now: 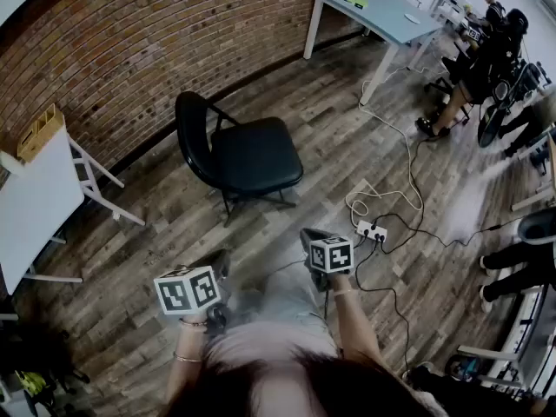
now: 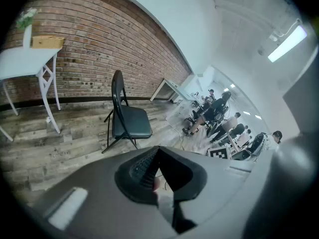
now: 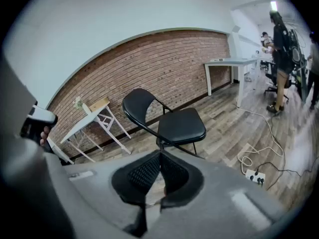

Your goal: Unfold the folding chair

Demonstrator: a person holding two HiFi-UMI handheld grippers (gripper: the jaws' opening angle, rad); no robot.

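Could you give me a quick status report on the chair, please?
Left gripper and right gripper shut, empty, apart from the folding chair. Chair unfolded, upright on the floor. Power strip and cable beside the right gripper, not blocking.

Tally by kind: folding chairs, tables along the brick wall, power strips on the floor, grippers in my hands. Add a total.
Folding chair: 1
Tables: 2, the white table and the grey table
Power strip: 1
Grippers: 2, the left gripper and the right gripper
Total: 6
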